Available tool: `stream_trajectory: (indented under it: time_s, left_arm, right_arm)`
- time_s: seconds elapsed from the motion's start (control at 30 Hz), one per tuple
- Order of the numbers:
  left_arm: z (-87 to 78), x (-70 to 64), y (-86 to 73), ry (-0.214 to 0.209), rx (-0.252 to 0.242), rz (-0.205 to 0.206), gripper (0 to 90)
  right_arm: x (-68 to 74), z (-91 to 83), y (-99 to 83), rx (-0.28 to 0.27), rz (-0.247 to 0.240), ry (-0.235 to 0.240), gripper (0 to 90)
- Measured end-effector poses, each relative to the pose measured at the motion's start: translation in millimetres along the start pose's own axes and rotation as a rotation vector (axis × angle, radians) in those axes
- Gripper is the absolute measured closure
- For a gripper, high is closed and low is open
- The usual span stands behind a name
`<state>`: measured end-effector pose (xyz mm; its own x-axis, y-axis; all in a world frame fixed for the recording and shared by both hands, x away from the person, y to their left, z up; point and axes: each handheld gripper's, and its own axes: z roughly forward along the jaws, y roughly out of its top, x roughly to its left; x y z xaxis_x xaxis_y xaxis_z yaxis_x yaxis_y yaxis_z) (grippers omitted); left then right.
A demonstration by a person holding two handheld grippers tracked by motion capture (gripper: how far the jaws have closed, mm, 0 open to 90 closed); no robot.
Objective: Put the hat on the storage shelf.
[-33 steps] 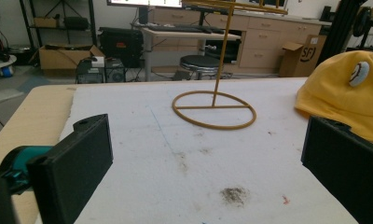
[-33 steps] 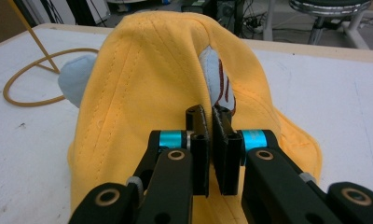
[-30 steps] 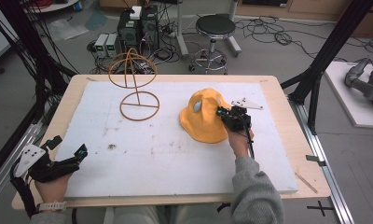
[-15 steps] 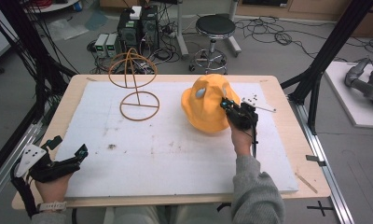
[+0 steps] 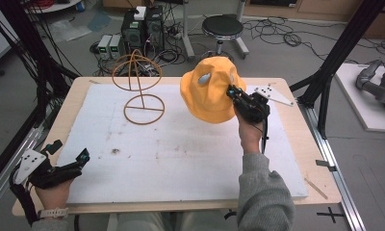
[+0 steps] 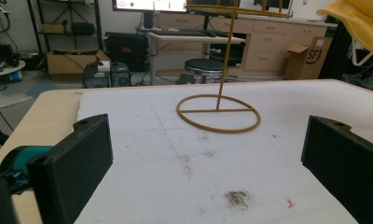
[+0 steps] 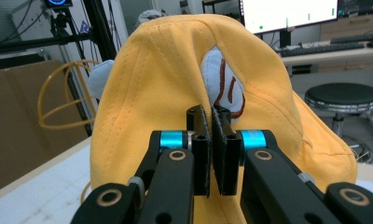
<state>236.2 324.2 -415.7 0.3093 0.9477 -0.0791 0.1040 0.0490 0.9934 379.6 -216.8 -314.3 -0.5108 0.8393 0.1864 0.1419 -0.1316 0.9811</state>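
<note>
Two claws work over a white-topped table [image 5: 181,159], with a wire hat stand [image 5: 140,91] as the fixed mark near its far edge. The right claw [image 5: 232,92] has its jaws pinched together on the fabric of a yellow bucket hat [image 5: 210,94], which hangs in the air just to the right of the stand and clear of the table surface. In the right gripper view the two black jaws stand almost touching, a fold of the hat's yellow cloth caught between them, and a pale patch with brown stitching [image 7: 224,88] shows on the hat above them; the stand's wire cage [image 7: 65,100] appears to the left behind the hat. The left claw [image 5: 70,161] rests well away from the stand at the near left corner of the table, its jaws spread wide and holding nothing. In the left gripper view the stand's ring base [image 6: 218,113] lies flat on the white surface ahead, between the two parted jaws.
</note>
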Motion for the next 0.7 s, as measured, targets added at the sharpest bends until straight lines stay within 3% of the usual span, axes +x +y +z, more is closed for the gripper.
stream_trajectory:
  time_s: [0.3, 0.5, 0.7]
  left_arm:
    - [-0.8, 0.4, -0.3, 0.005, -0.001, -0.005, 2.3]
    - [0.2, 0.5, -1.8, 0.005, 0.003, -0.006, 2.3]
    - [3.2, -5.3, -3.2, 0.002, 0.017, 0.043, 2.3]
  right_arm:
    - [14.2, 3.5, 25.9, -0.032, -0.021, 0.021, 87.9]
    - [32.6, 16.3, 45.4, -0.042, -0.029, 0.074, 87.8]
    - [54.4, 31.0, 60.7, -0.049, -0.065, 0.123, 87.7]
